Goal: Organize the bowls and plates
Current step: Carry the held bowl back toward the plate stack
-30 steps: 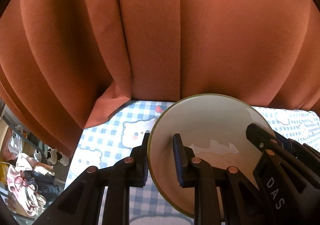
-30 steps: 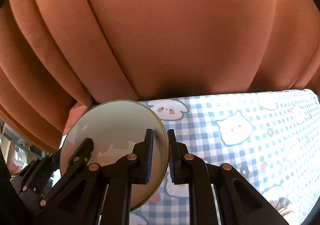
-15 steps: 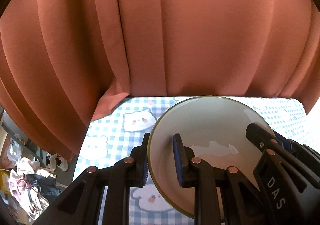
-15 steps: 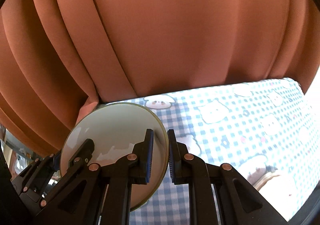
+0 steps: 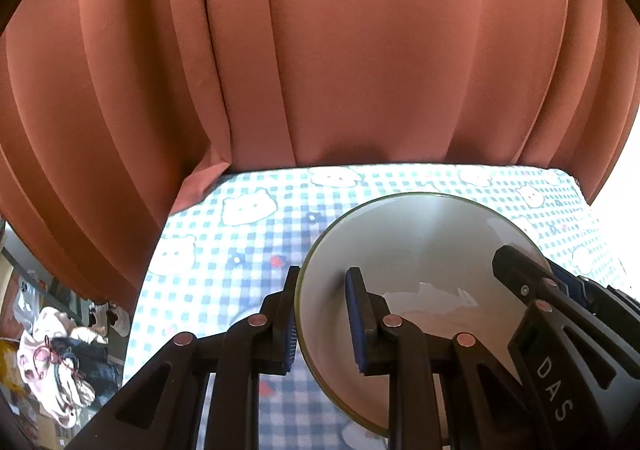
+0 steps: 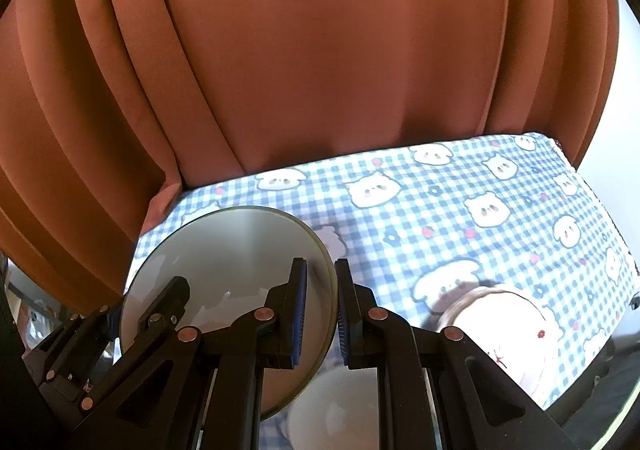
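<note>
- Cream-coloured ceramic is what both tongs carry: one bowl (image 5: 420,250) with an olive rim, held in the air above the tabletop (image 5: 224,250), which has a blue checked cloth with bear faces.
- Left tongs (image 5: 320,314) are clamped on the left part of the rim, one pad outside the wall and one inside the bowl.
- Right tongs (image 6: 321,310) are clamped on the opposite part of the rim in the same way; in the left view they appear as a black frame at the far right side of the bowl.
- On the cloth at the right there is a pale bowl with small red marks (image 6: 508,334), and directly under the right tongs another white dish (image 6: 336,406) is partly visible. I judge these are where the carried bowl should go, but I cannot tell which one.
- Risk one: the grip is only on a thin, smooth rim. If one hand moves faster or turns more than the other, the rim may slip out of a pad and the bowl will swing or fall.
- Risk two: the white dish below is mostly hidden by the tongs. Lowering without seeing it well could knock ceramic on ceramic and chip an edge.
- Risk three: an orange curtain (image 5: 360,50) hangs just behind the tabletop; moving too far back may brush it.
</note>
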Tool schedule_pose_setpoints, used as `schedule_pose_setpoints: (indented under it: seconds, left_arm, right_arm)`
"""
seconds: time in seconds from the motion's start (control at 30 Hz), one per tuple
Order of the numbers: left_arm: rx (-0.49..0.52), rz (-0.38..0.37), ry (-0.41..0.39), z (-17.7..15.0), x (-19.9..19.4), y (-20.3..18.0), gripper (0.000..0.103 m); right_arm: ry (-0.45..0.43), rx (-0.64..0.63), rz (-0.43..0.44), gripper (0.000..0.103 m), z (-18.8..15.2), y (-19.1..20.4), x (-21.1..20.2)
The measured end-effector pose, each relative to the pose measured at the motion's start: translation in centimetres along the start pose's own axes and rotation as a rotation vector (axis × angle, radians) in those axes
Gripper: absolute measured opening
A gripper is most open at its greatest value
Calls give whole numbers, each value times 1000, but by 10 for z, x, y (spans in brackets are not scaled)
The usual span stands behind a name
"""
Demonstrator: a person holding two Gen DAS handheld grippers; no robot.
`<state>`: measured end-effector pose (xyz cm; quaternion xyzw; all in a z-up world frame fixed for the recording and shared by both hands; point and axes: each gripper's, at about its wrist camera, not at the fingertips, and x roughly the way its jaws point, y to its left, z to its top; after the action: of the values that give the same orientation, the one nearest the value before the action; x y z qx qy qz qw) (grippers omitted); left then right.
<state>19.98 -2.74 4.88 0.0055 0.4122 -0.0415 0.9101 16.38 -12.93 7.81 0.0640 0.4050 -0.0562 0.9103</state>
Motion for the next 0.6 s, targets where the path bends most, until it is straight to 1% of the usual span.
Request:
schedule_pose_setpoints:
  seconds: [0.1,0.27,0.4,0.6]
  left_arm:
    - [4,6,1,-14,-7,-13,19]
    - [-28,18,35,-38,-10,-34,19]
    - [-53,28,56,-55,-9,-43,19]
    - [-76,55,89,-75,-4,-52,19]
  right_arm:
    - [17,-13,12,17,-8,-16,-4]
    - [42,-49,29,17,-26,-36,-5]
    - [75,-79,46,17,-39,-48,5]
    - [116,-132,66,17,-55,-58,14]
